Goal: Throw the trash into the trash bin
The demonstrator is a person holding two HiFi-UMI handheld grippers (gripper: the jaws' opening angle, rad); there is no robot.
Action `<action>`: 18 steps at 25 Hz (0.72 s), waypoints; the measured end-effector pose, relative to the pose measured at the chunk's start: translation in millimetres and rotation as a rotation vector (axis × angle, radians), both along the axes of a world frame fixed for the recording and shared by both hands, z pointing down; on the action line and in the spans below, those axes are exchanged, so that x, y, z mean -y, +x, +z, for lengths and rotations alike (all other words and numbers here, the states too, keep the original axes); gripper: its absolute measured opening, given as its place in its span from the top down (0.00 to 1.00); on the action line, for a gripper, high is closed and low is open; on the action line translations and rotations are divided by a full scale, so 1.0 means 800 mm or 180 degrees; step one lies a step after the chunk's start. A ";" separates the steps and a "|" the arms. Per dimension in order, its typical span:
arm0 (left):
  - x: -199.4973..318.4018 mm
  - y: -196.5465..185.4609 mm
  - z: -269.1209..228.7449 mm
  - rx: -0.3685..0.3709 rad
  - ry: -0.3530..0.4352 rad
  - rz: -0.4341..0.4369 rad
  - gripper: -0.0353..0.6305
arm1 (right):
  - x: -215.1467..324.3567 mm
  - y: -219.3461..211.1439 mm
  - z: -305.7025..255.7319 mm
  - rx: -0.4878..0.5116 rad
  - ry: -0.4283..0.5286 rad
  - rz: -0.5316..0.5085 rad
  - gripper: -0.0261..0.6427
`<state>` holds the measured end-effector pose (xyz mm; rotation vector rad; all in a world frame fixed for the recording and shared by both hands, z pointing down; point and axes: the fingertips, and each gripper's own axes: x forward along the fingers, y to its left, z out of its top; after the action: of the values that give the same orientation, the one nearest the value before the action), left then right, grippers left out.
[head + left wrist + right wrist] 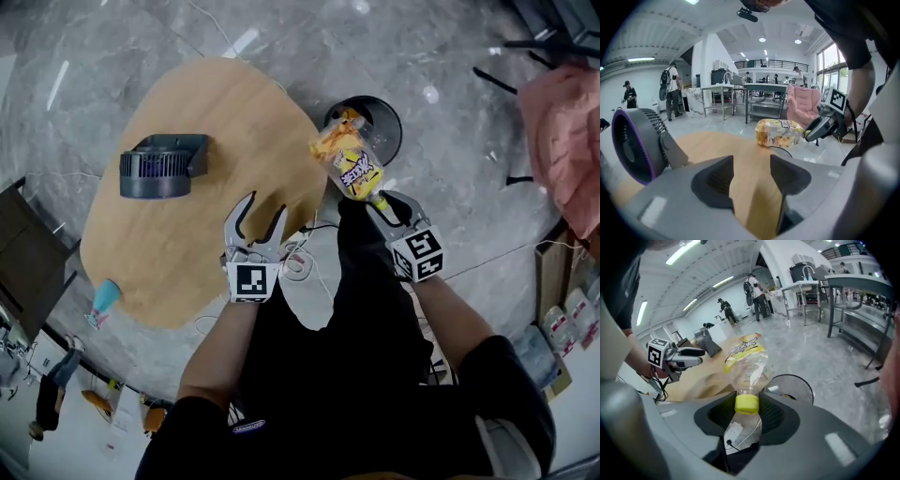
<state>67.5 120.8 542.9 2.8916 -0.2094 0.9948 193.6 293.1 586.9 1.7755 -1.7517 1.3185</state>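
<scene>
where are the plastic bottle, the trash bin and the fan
plastic bottle (358,174): head view, on its yellow label
trash bin (388,120): head view, on the right side of its dark round rim
fan (150,174): head view, on its round grille

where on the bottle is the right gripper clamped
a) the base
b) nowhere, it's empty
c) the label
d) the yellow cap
D: in the right gripper view the right gripper has its jaws shut on the yellow cap, and the rest of the bottle sticks out beyond them.
</scene>
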 end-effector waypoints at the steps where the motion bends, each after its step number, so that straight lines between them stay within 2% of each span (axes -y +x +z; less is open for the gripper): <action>1: -0.004 0.007 0.001 -0.0002 -0.0017 0.0035 0.58 | -0.008 0.011 0.009 0.0008 -0.0039 0.0084 0.70; 4: -0.008 0.022 0.003 -0.0006 -0.0062 0.0079 0.58 | -0.034 0.044 0.033 -0.0035 -0.0207 0.0273 0.70; 8: -0.006 0.029 0.007 0.0009 -0.0057 0.0123 0.58 | -0.067 0.077 0.085 -0.0036 -0.0633 0.0432 0.70; 13: 0.001 0.034 0.008 0.0014 -0.0012 0.0166 0.58 | -0.075 0.084 0.162 0.0029 -0.1129 0.0223 0.70; 18: 0.000 0.047 0.004 -0.0024 0.0059 0.0339 0.58 | -0.054 0.076 0.213 0.0215 -0.1374 0.0166 0.70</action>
<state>105.4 120.8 546.2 2.9502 -0.0648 1.0028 254.8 336.5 757.0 1.5539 -1.3265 1.6458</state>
